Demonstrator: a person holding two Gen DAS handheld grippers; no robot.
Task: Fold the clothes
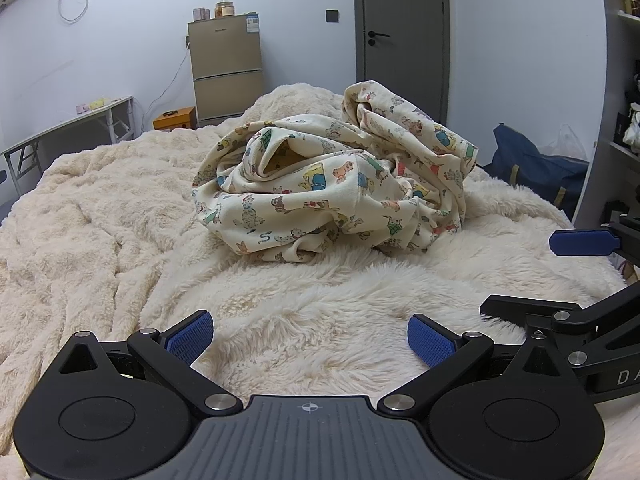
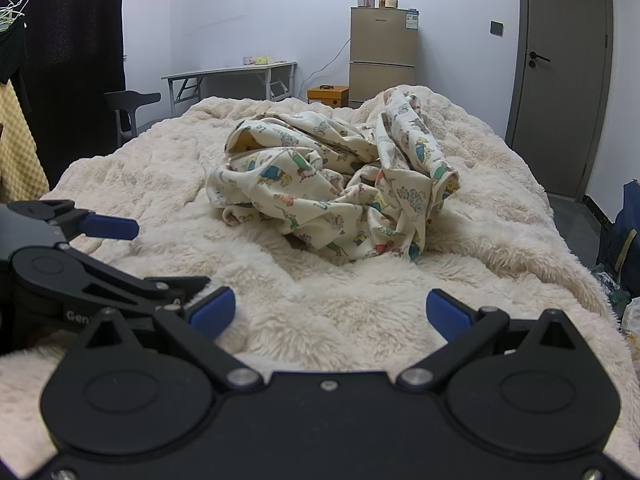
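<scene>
Left wrist view only: navy bag (image 1: 540, 168) at 3 o'clock by the shelves. Right wrist view only: dark chair (image 2: 132, 108) and black curtain (image 2: 76, 40) at 10 o'clock. Both show fridge (image 1: 226, 68) and door (image 1: 404, 36).

Left gripper (image 1: 310, 338) and right gripper (image 2: 330, 314) sit low and level over the fluffy blanket (image 1: 100, 220), side by side, each w/ jaws spread wide, nothing between them.

Crumpled printed garment (image 1: 332, 184) lies in a heap mid-bed, at 12 o'clock from both grippers, well apart from the pads.
</scene>
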